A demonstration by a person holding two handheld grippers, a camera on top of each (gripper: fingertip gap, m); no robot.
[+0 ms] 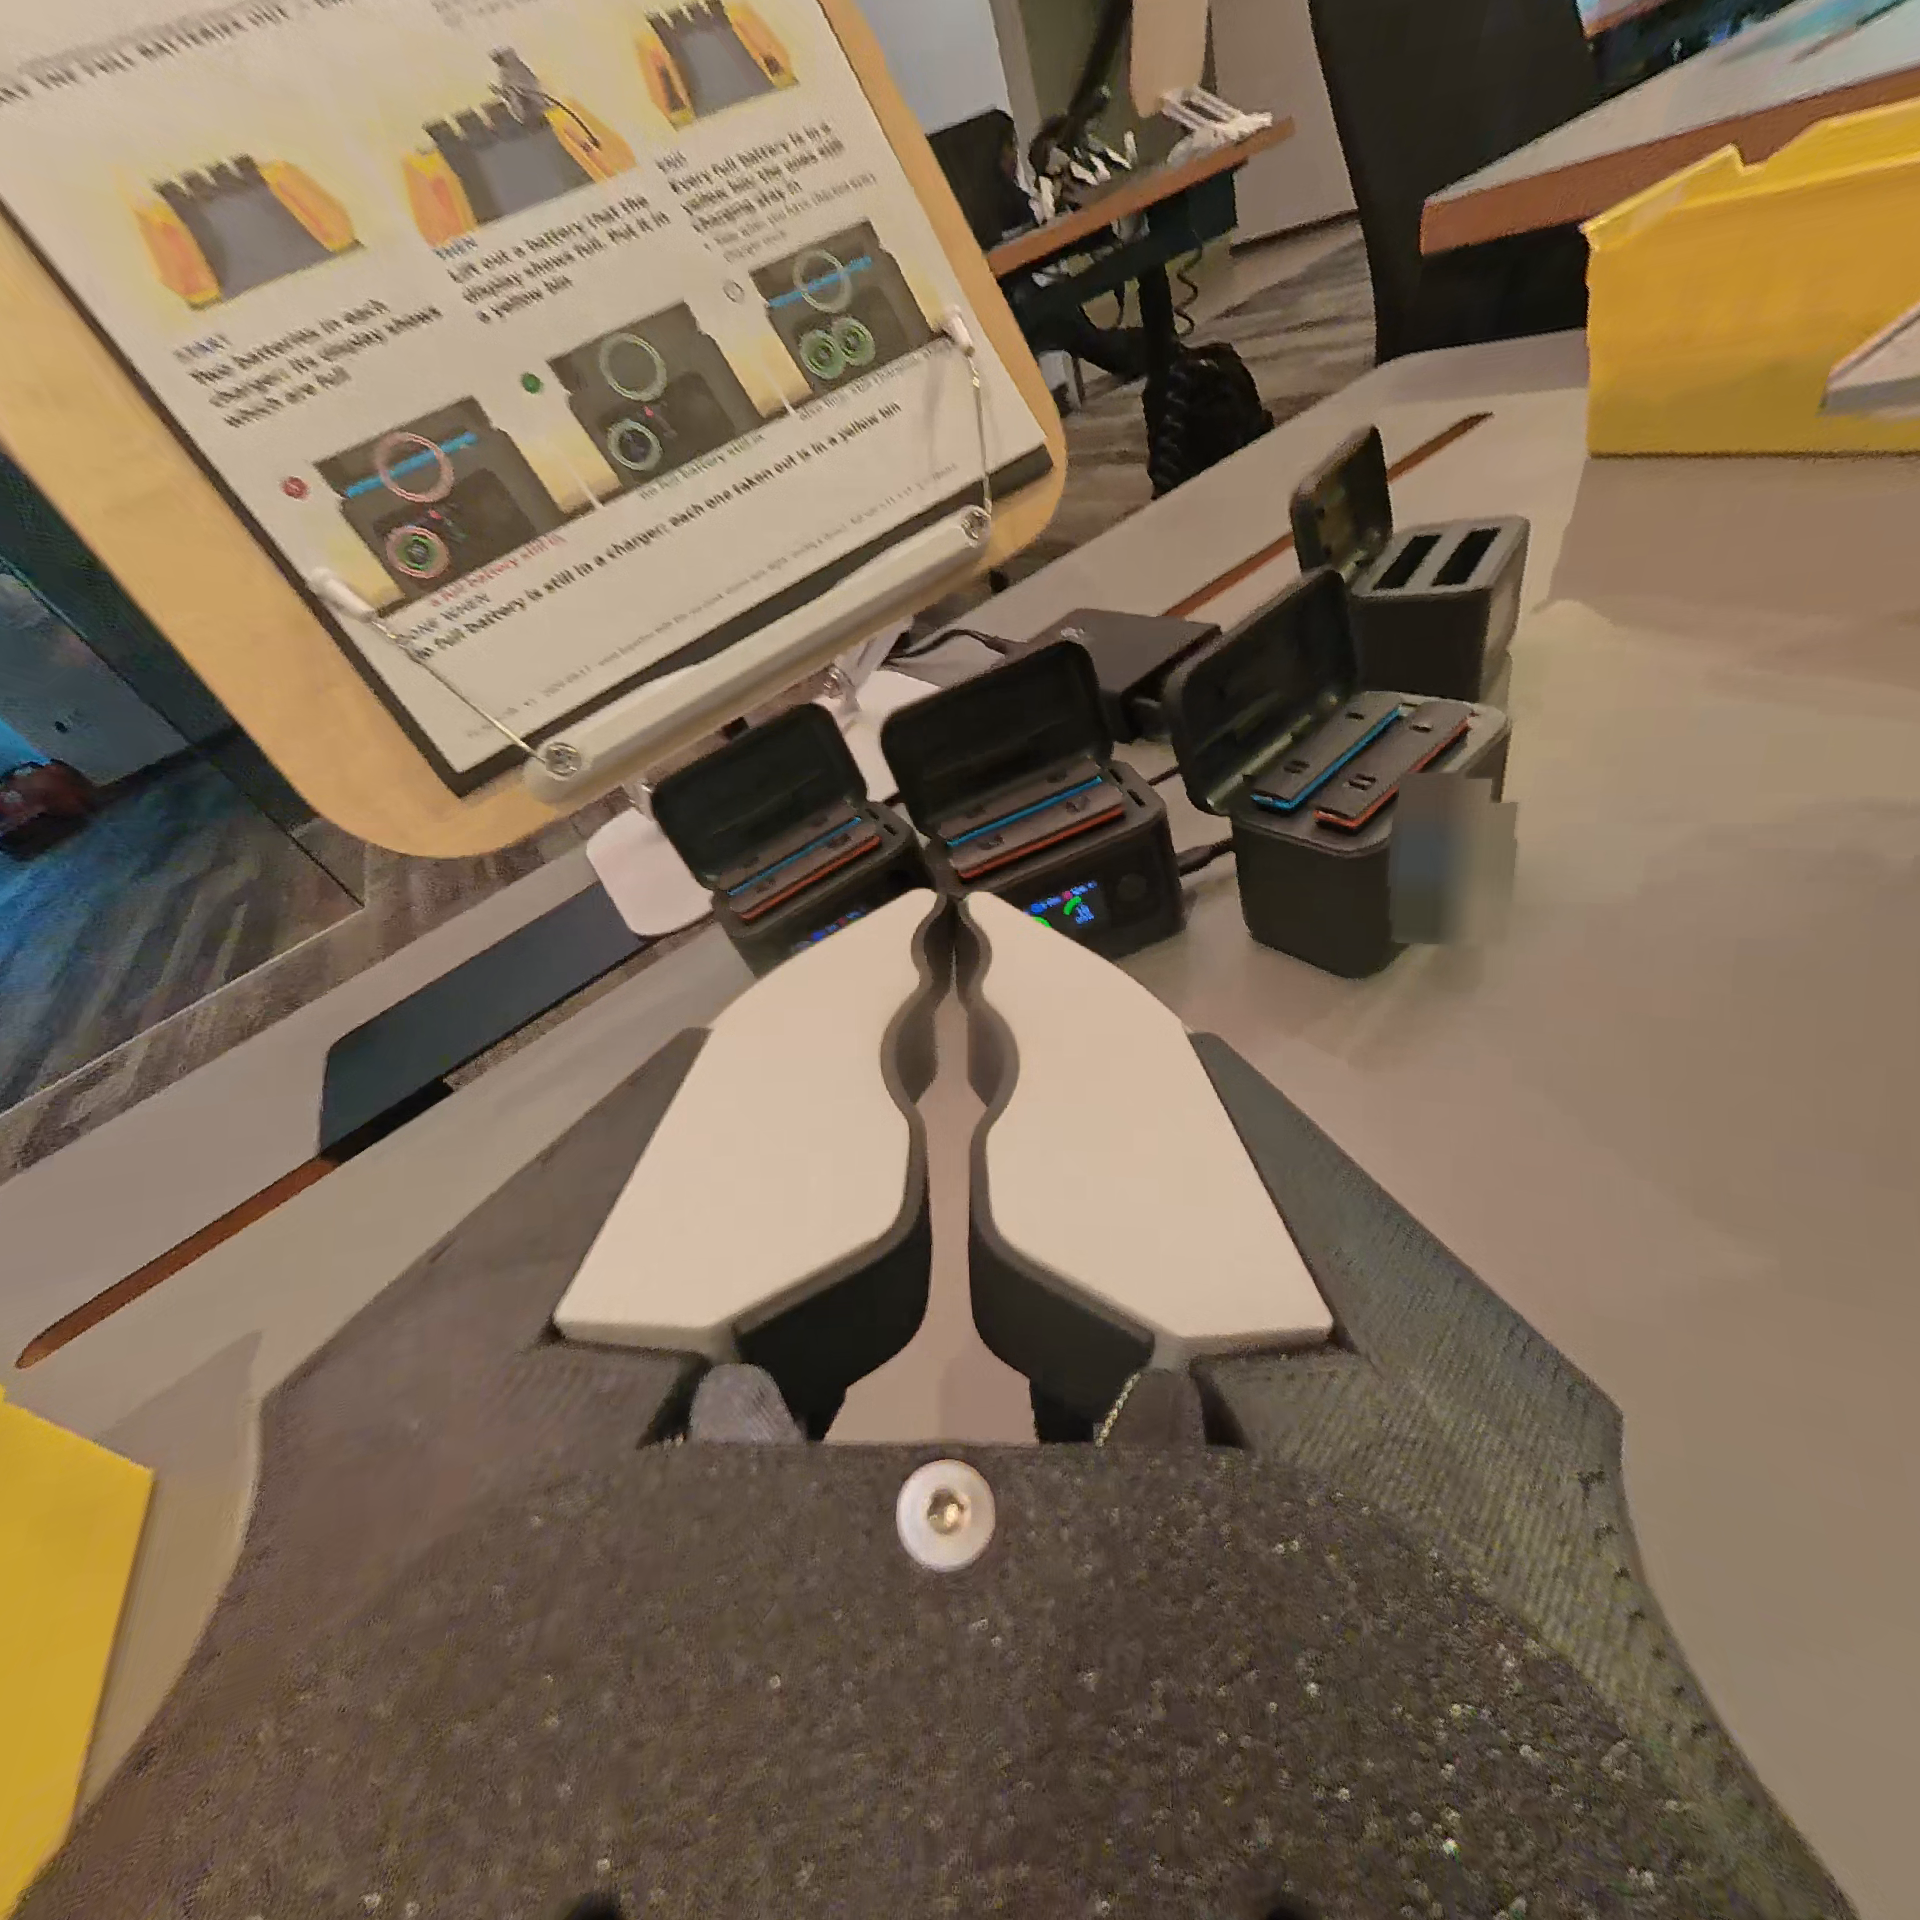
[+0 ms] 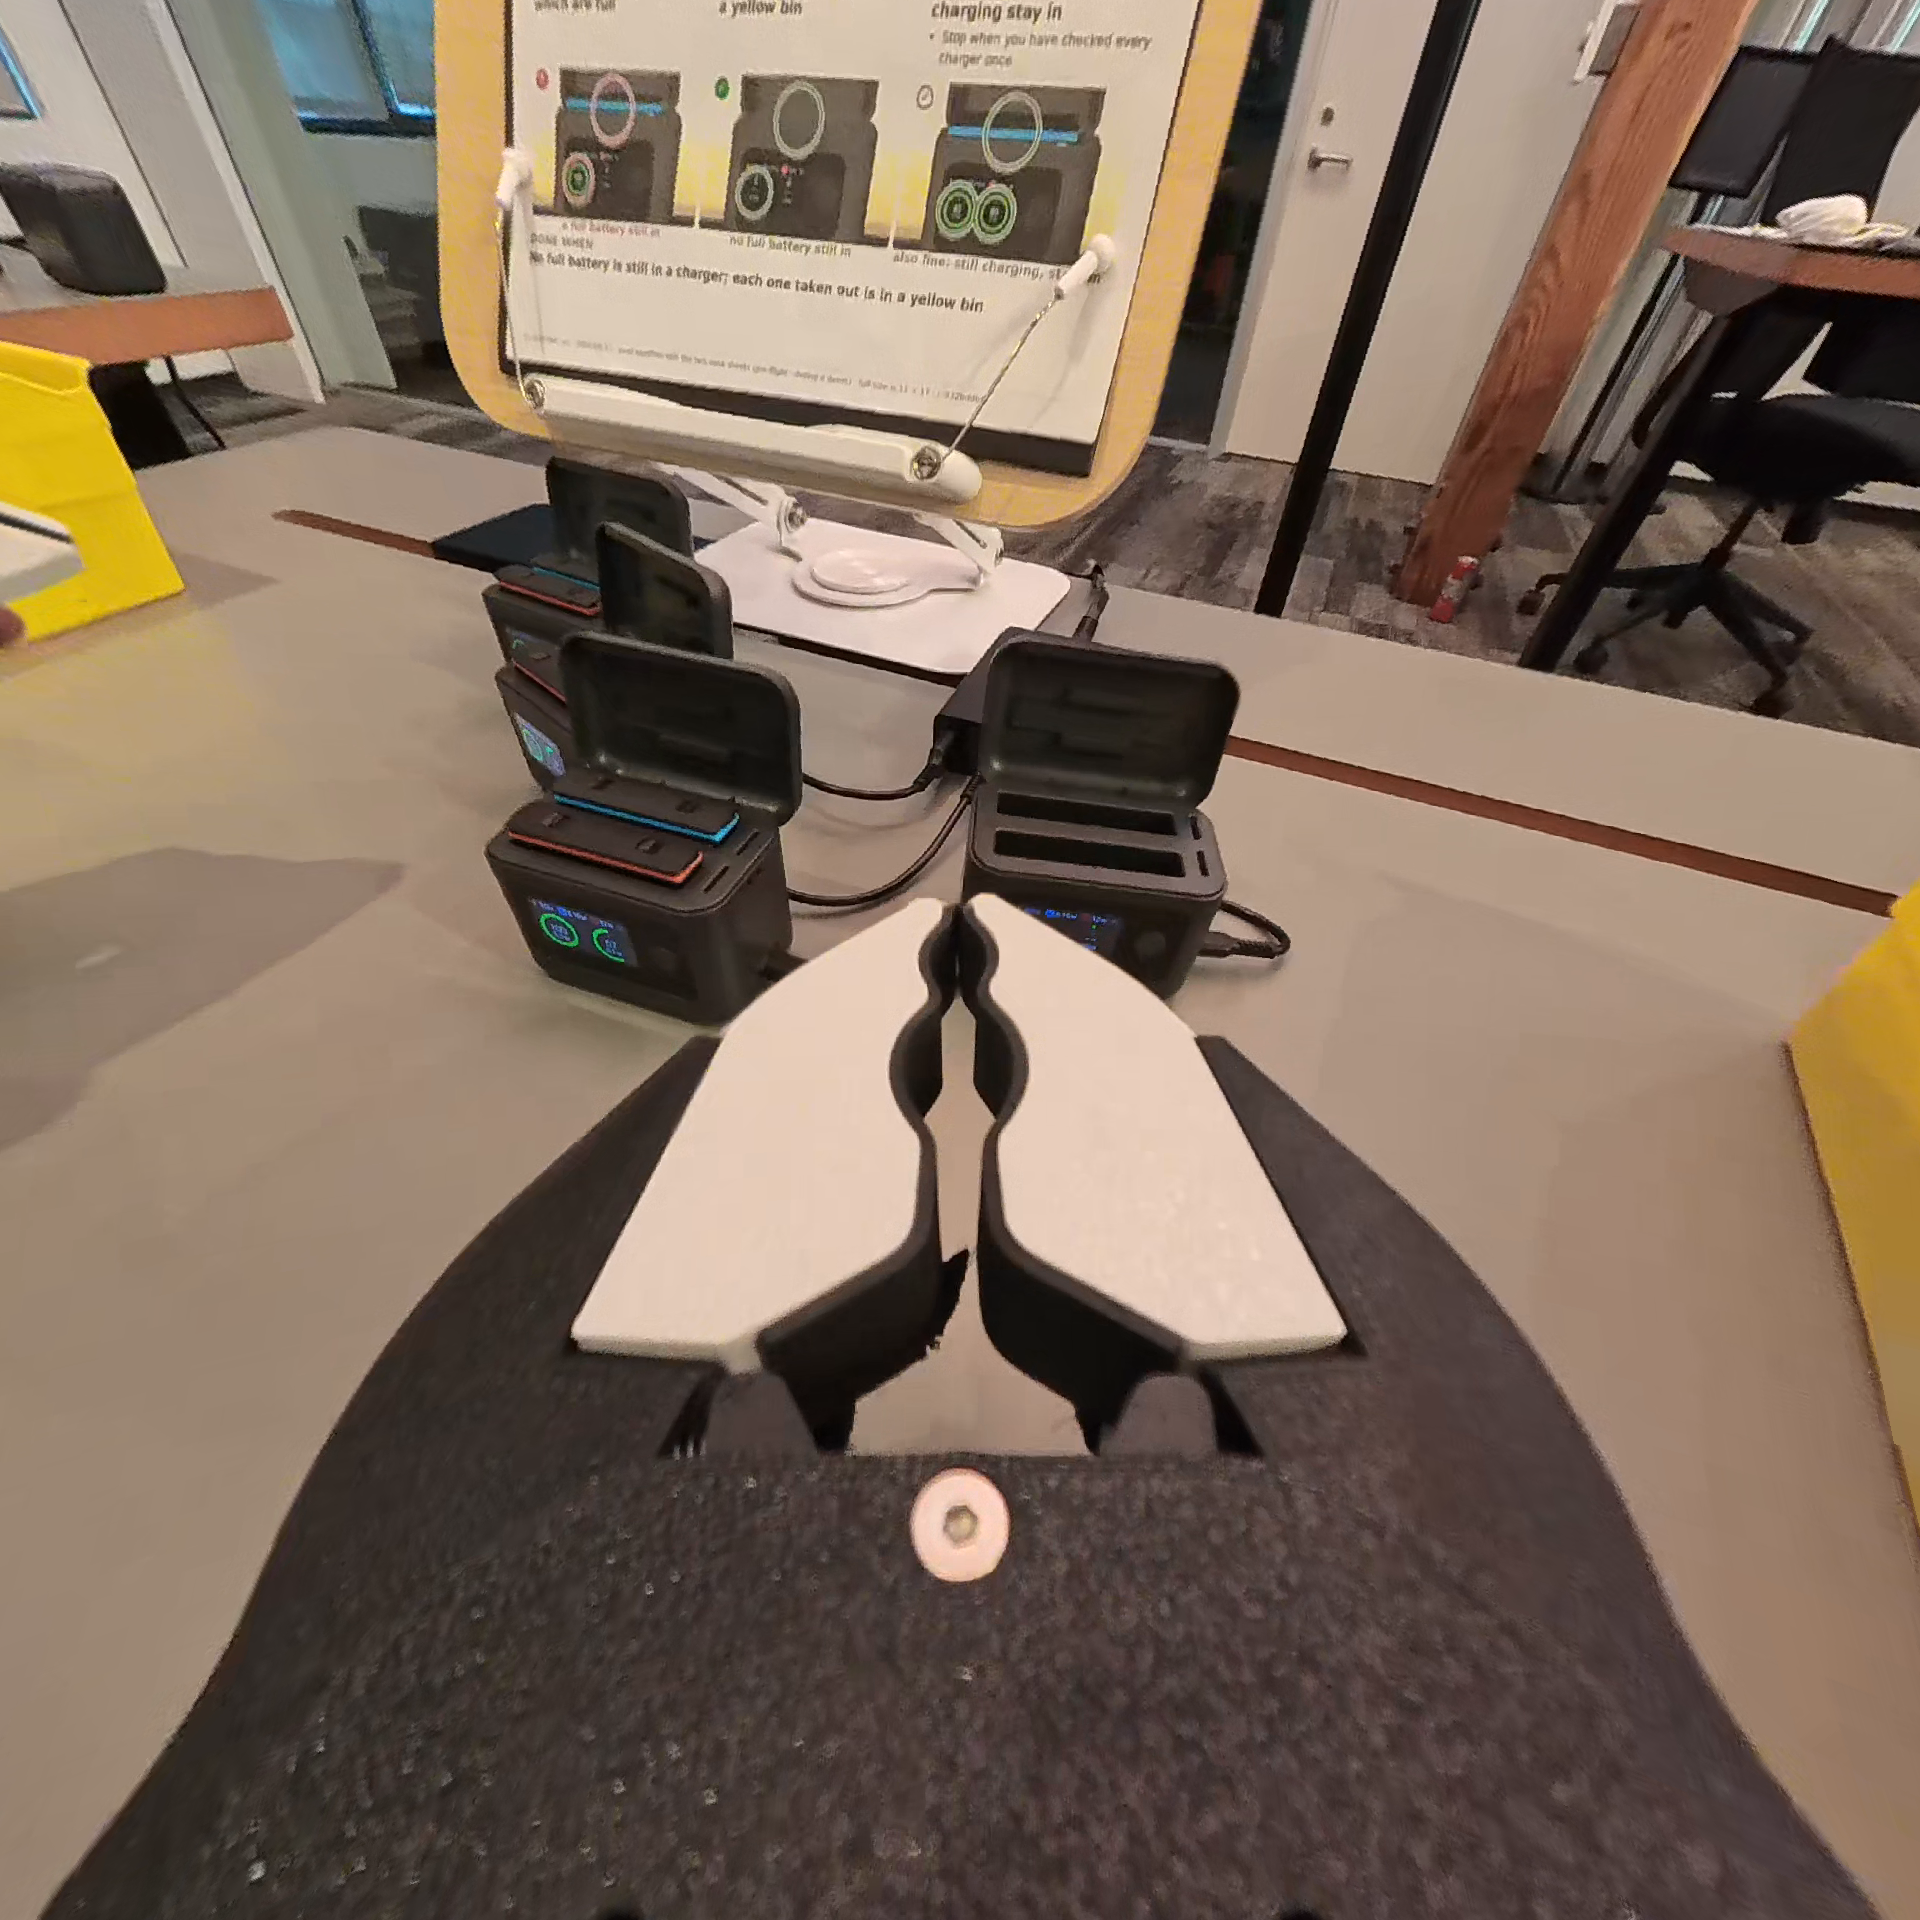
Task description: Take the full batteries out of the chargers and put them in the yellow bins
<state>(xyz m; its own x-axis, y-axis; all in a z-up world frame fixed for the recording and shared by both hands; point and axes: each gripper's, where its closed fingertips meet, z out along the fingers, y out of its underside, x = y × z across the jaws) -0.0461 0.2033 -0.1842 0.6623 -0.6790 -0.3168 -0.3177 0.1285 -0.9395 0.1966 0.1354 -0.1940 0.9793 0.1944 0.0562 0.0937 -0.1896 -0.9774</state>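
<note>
My left gripper (image 1: 951, 914) hangs over the grey table (image 1: 1662, 1143) with its white fingers (image 1: 790, 1122) pressed nearly together at the tips and nothing between them. Just past those tips stand two chargers, lids up: one (image 1: 790, 873) a little left of the tips, one (image 1: 1049, 842) a little right with its screen lit. Each holds two batteries, blue-edged behind, red-edged in front. Further right sits a third charger (image 1: 1340, 831), also holding two batteries (image 1: 1351, 764), and behind it a fourth (image 1: 1444, 603) whose two slots are bare. A yellow bin (image 1: 1745, 312) stands well beyond, at the far right; another yellow edge (image 1: 62, 1621) shows at my near left.

My right gripper (image 2: 956, 920) is likewise drawn narrow, tips almost touching, carrying nothing. The empty charger (image 2: 1101, 873) lies just ahead and slightly right of the tips, cables running from it. To the left of the tips, near but apart, is a loaded charger (image 2: 634, 894) with a blue battery (image 2: 644, 816) and a red battery (image 2: 603, 857) seated in it and green rings on its screen. Two more chargers line up behind it. A yellow bin (image 2: 73, 499) sits far left, another (image 2: 1870, 1122) at the right edge. An instruction board (image 2: 831, 260) on a white stand rises behind the chargers.
</note>
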